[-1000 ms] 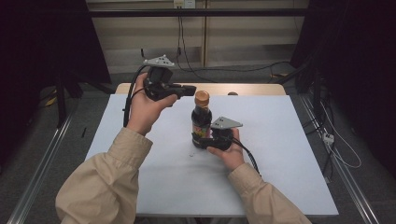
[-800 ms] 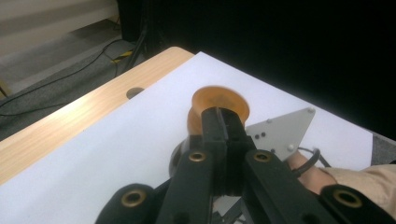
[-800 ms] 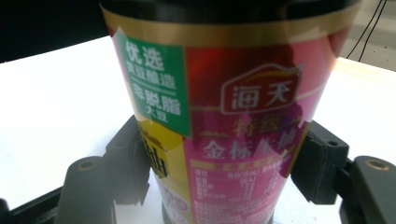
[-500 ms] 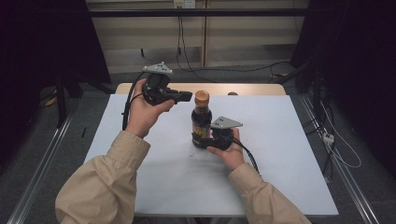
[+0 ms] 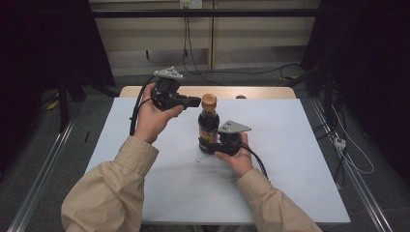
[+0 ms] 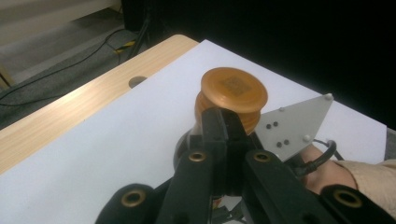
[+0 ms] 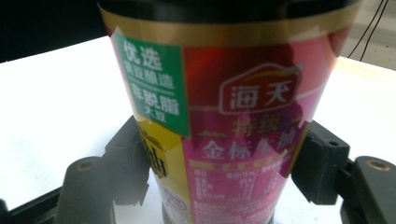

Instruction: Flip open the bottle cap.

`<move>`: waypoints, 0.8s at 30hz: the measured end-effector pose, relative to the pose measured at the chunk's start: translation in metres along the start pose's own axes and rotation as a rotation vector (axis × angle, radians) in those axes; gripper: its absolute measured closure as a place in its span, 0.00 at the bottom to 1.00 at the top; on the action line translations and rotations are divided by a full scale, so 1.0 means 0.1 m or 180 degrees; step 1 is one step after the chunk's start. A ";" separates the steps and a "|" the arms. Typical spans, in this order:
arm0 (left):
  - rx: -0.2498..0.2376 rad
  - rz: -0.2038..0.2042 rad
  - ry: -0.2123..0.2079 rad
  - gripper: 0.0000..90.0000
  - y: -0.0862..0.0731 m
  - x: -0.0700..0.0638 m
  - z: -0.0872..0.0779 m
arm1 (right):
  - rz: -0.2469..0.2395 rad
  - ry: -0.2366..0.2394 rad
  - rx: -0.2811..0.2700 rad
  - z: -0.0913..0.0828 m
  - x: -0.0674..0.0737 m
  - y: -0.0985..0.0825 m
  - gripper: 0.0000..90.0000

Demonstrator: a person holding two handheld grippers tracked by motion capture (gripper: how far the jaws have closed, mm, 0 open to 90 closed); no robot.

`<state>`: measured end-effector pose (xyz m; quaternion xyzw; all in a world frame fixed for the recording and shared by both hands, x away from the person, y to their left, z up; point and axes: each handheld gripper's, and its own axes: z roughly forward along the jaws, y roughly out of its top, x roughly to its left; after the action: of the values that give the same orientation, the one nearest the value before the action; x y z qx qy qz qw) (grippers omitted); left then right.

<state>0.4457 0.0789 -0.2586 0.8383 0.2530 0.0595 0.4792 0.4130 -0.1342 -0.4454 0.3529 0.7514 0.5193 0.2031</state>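
I've got the right gripper (image 5: 207,145) low on the table, its black jaws clamped on the base of a dark glass sauce bottle with a round orange cap (image 5: 209,126), one pad on each flank of the bottle. The bottle stands upright right in front of that gripper, on the smooth white table sheet (image 5: 300,145) that covers a pale wooden tabletop (image 5: 261,92).

Through the right gripper view the bottle's glossy wrap label (image 7: 243,140) sits square between the pads (image 7: 320,163): magenta ground, a gold band above, a green panel and a yellow patch at its side. The writing is Chinese; I read 海天 in the red emblem, 优选 on the green panel and 金标 in gold lower down. The finer print is too blurred.

The left gripper (image 5: 193,101) is up in my hand, jaws pressed together with nothing between them, tips level with the cap and just beside it, apart from it. In the left gripper view the cap (image 6: 232,93) lies directly beyond the closed tips: a ribbed plastic disc with a flat top bearing a faint square stamp I cannot read.

Against a second ago, the left gripper has dipped slightly and edged nearer the cap; the right one and the bottle have not budged.
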 end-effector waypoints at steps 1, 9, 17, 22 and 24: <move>0.0007 -0.0005 -0.0012 1.00 -0.02 0.00 0.01 | -0.0002 -0.0001 0.0000 0.00 0.00 0.00 0.34; 0.0033 -0.0024 -0.0018 1.00 -0.05 0.00 0.06 | 0.0005 -0.0001 -0.0002 0.00 0.00 0.00 0.34; 0.0017 0.0005 0.0008 1.00 -0.03 -0.02 0.06 | 0.0018 -0.0002 -0.0009 0.00 0.00 -0.01 0.34; 0.0049 0.0023 0.0007 1.00 0.00 -0.03 0.06 | 0.0018 0.0006 -0.0014 0.00 -0.01 -0.01 0.34; 0.0053 0.0023 0.0027 1.00 0.00 -0.03 0.06 | 0.0020 0.0004 -0.0020 0.00 -0.01 -0.01 0.34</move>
<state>0.4451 0.0723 -0.2615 0.8430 0.2525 0.0627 0.4709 0.4132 -0.1349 -0.4466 0.3543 0.7487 0.5225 0.2021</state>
